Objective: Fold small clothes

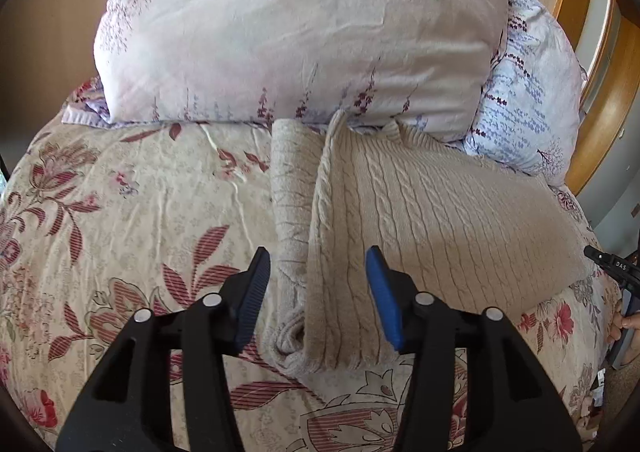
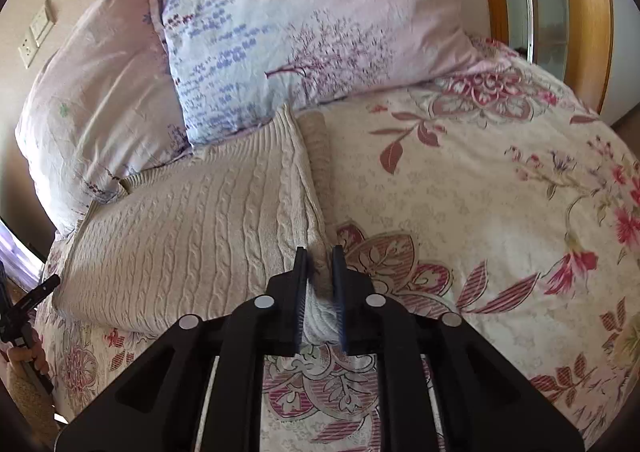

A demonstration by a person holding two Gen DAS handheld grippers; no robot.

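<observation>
With the beige cable-knit sweater (image 1: 420, 207) lying on the floral bedspread (image 1: 120, 211) just below the pillows (image 1: 280, 31), the right gripper (image 2: 320, 264) pinches its near edge while the left gripper (image 1: 316, 272) hovers agape, so a clean fold likely needs both corners lifted evenly.

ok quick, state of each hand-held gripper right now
left hand-held gripper: open, holding nothing, over the beige sweater
right hand-held gripper: shut on the sweater's edge
</observation>
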